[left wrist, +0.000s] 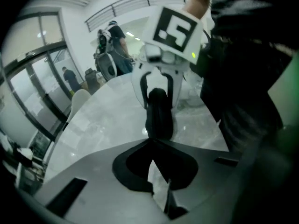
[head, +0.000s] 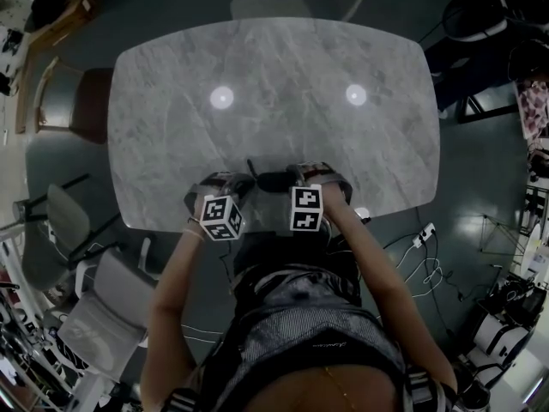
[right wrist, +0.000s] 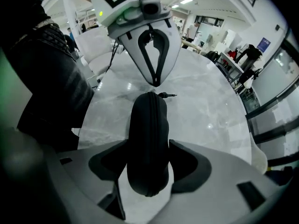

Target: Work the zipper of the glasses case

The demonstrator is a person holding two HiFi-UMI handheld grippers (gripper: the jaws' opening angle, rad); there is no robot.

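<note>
- Black case (right wrist: 148,120) sits at the near edge of the grey marble counter (head: 283,67), between the two tongs and straight in front of the person.
- Right tongs (right wrist: 148,148) are clamped on the case, one pad on each long side. The zip seam runs down the middle of the face turned to that camera.
- Left tongs (left wrist: 152,143) have their jaws together, tip to tip, with only a thin slit further back.
- From the right gripper view, the left tongs' closed tip hangs just above the far end of the case. The zip pull (right wrist: 168,95) sticks out sideways just beside it. Whether the tip pinches any of it cannot be told.
- From the left gripper view, the case stands right beyond the closed tip, with the right tongs behind it.
- Whether the case's far end rests on the counter cannot be told.
- Two bright light spots (head: 221,97) show on the counter further off.
- Grey chairs (head: 111,312) stand off the counter's left side.
</note>
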